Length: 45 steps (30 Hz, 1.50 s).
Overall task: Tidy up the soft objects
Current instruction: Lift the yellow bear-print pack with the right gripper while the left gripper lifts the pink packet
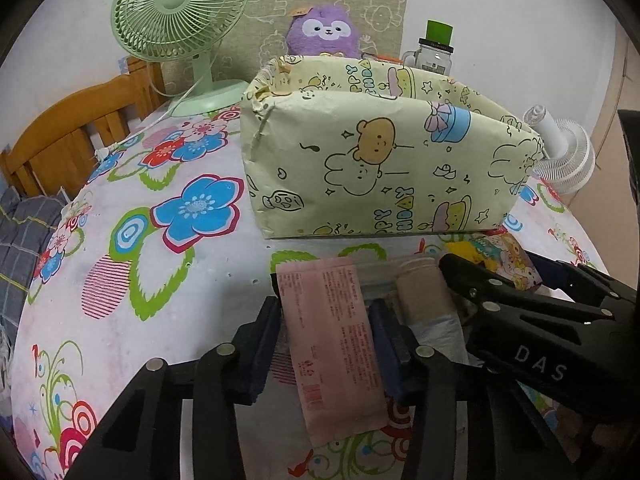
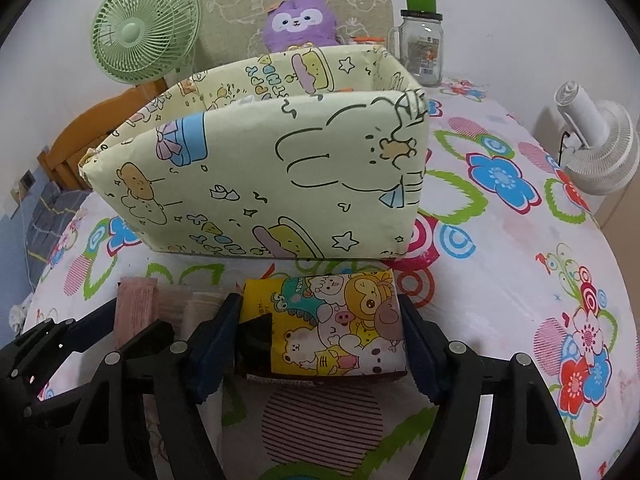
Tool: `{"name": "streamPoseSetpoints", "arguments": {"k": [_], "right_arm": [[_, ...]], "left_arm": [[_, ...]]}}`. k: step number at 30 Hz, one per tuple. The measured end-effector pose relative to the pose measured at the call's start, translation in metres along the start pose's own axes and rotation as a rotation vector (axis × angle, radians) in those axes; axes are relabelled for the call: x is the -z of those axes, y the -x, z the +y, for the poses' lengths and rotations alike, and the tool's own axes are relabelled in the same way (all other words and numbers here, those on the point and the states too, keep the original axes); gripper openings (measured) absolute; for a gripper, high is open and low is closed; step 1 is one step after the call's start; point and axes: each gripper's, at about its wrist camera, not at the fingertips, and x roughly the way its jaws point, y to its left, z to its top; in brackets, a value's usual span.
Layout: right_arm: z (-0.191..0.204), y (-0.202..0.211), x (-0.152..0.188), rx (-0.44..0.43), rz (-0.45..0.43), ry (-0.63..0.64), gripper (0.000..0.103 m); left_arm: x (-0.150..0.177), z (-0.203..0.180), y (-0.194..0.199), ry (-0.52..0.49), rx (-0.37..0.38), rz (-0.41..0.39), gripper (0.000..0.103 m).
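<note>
Counter under floral cloth. Landmark: open yellow cartoon-print box, centre of counter.

Behind box: green desk fan off its left rear corner, purple plush at the back wall, glass jar with green lid at its right rear. White fan off the box's right side.

Just in front of box, side by side: pink flat packet on the left, beige roll in the middle, cartoon-print tissue pack on the right.

Left gripper: blue pads on both sides of pink packet, closed on it. Right gripper: pads pressed on both sides of tissue pack, holding it.

View differences: left wrist shows full packet length with barcode, and the right gripper body marked DAS; tissue pack is mostly hidden there. Right wrist shows the pack's whole printed top and only the packet's far end.
</note>
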Motion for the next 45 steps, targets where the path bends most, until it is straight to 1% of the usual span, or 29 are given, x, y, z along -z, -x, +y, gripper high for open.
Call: {"name": "streamPoseSetpoints", "arguments": {"k": [15, 25, 29, 45], "right_arm": [[-0.002, 0.031, -0.001, 0.006, -0.067, -0.007, 0.076], [0.001, 0.051, -0.004, -0.014, -0.108, -0.003, 0.076], [0.002, 0.057, -0.005, -0.019, -0.122, -0.004, 0.076], [0.003, 0.083, -0.013, -0.03, -0.174, -0.008, 0.077]], "left_arm": [[-0.002, -0.003, 0.02, -0.004, 0.006, -0.052, 0.043], [-0.007, -0.009, 0.038, -0.021, 0.011, -0.094, 0.043], [-0.01, -0.011, 0.043, -0.029, 0.01, -0.107, 0.04], [-0.02, -0.02, 0.066, -0.054, 0.013, -0.155, 0.04]]}}
